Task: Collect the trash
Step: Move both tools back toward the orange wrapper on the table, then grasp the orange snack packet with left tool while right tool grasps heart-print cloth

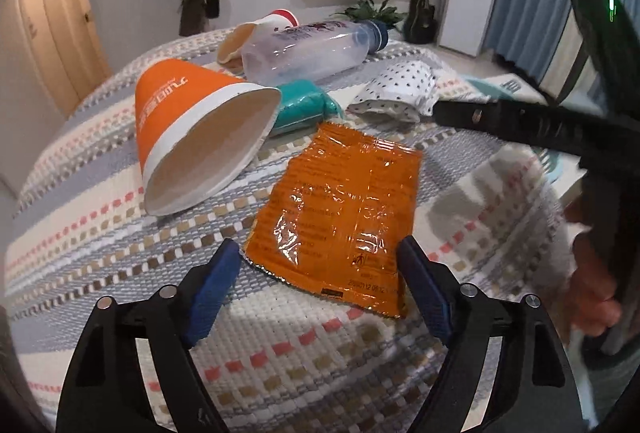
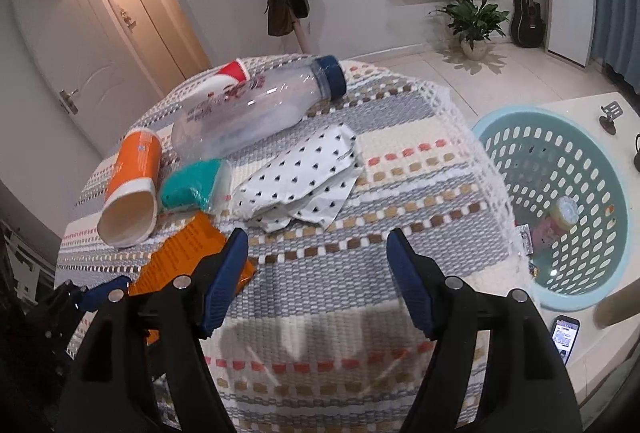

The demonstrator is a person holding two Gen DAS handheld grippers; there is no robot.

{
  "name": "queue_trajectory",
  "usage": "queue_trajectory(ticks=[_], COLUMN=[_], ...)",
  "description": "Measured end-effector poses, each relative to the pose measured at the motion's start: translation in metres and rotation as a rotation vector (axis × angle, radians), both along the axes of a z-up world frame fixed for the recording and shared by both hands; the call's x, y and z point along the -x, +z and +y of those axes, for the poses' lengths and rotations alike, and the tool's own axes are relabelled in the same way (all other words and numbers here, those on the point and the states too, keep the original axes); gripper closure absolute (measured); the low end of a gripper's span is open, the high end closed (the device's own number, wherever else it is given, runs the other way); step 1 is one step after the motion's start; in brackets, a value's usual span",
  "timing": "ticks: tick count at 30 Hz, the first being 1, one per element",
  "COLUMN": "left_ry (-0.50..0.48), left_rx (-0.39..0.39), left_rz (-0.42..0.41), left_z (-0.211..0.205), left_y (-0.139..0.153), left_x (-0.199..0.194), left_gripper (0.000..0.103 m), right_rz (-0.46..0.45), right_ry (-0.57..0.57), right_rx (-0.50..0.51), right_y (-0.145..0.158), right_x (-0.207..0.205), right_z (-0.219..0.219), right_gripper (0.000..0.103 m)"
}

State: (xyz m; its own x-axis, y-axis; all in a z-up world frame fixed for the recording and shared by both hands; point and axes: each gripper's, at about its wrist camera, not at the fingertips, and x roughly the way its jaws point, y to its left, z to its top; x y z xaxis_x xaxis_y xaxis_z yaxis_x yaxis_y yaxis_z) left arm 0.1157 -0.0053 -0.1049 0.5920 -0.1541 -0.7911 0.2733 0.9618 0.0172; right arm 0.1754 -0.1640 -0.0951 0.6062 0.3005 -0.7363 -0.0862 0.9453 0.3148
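Trash lies on the worktop: an orange wrapper sits flat between the spread left gripper fingers, not pinched. Beside it lie an orange cup (tipped over) and a clear bottle. The right gripper is spread, empty. A blue basket stands nearby.

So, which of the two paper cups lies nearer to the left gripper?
The orange cup, mouth towards the left gripper; the red-and-white cup lies behind the bottle.
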Motion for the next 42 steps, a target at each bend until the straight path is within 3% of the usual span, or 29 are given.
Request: queue_trajectory(ticks=[2, 3, 4, 13, 15, 18, 22, 23, 26, 28, 31, 36, 40, 42], left_ry=[0.009, 0.021, 0.032, 0.039, 0.04, 0.035, 0.042, 0.042, 0.048, 0.053, 0.032, -0.026, 0.01, 0.059], left_rx=[0.013, 0.02, 0.006, 0.025, 0.045, 0.082, 0.09, 0.102, 0.119, 0.108, 0.149, 0.216, 0.252, 0.237], left_rz=[-0.001, -0.008, -0.019, -0.033, -0.039, -0.037, -0.036, -0.034, -0.031, -0.04, -0.033, 0.052, 0.136, 0.139], left_z=[0.003, 0.004, 0.004, 0.0, 0.002, 0.009, 0.015, 0.017, 0.024, 0.026, 0.029, 0.015, 0.007, 0.007], left_y=[0.002, 0.003, 0.004, 0.008, 0.012, 0.015, 0.014, 0.014, 0.016, 0.019, 0.025, 0.022, 0.008, 0.006], left_x=[-0.003, -0.003, -0.004, -0.001, 0.0, 0.001, 0.006, 0.007, 0.012, 0.02, 0.035, 0.056, 0.051, 0.043], left_gripper=[0.035, 0.055, 0.064, 0.081, 0.102, 0.103, 0.103, 0.102, 0.099, 0.098, 0.089, 0.051, 0.05, 0.037], right_rz=[-0.005, -0.006, -0.007, 0.063, 0.099, 0.124, 0.112, 0.107, 0.067, 0.05, 0.041, 0.02, -0.007, -0.021], right_ry=[-0.005, -0.006, -0.009, -0.005, -0.009, -0.018, -0.019, -0.022, -0.015, 0.022, 0.032, 0.035, 0.063, 0.081], right_rx=[-0.004, -0.006, -0.007, -0.054, -0.084, -0.122, -0.032, 0.004, 0.158, 0.137, 0.099, 0.067, 0.065, 0.057], right_y=[0.002, 0.003, 0.004, 0.004, -0.002, -0.007, -0.005, -0.005, -0.005, -0.005, -0.006, -0.003, 0.001, 0.004], right_x=[-0.002, -0.003, -0.005, -0.037, -0.047, -0.057, -0.065, -0.066, -0.065, -0.062, -0.055, -0.041, -0.026, -0.021], right_z=[-0.002, -0.003, -0.005, -0.006, -0.005, -0.002, 0.016, 0.02, 0.037, 0.038, 0.03, 0.013, 0.004, 0.001], right_gripper=[0.035, 0.035, 0.035, 0.027, 0.027, 0.027, 0.027, 0.032, 0.061, 0.077, 0.086, 0.089, 0.089, 0.089])
